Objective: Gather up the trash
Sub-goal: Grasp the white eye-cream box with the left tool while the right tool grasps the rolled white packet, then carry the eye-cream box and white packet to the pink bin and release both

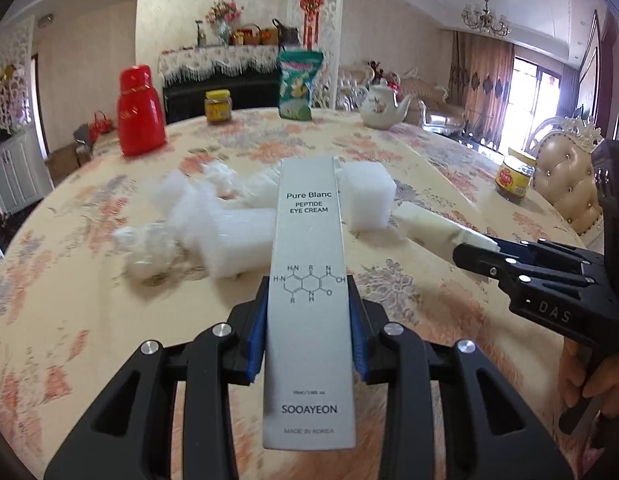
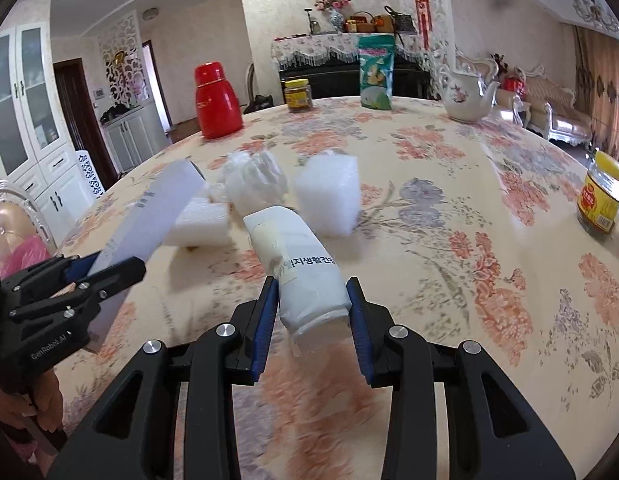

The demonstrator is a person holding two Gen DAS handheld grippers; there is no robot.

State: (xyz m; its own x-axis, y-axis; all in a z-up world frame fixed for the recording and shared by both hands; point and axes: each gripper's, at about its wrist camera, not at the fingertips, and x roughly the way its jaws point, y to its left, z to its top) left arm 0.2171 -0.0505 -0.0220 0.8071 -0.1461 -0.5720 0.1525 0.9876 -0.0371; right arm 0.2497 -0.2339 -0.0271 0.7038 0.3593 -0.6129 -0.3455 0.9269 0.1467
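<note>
My left gripper (image 1: 309, 328) is shut on a long grey eye cream box (image 1: 307, 264), held above the table; the box also shows in the right wrist view (image 2: 149, 220). My right gripper (image 2: 311, 312) is shut on a white squeeze tube (image 2: 297, 264) with Korean print, also lifted; the tube shows in the left wrist view (image 1: 437, 228). On the table lie white foam blocks (image 1: 369, 196) (image 2: 329, 196), another foam piece (image 1: 229, 236) and crumpled clear plastic (image 1: 149, 248) (image 2: 253, 180).
A round table with a floral cloth (image 1: 409, 292) carries a red thermos (image 1: 140, 112), two yellow-lidded jars (image 1: 218, 106) (image 1: 515, 180), a green snack bag (image 1: 297, 84) and a white teapot (image 1: 383, 110). Padded chairs (image 1: 565, 184) stand at the right.
</note>
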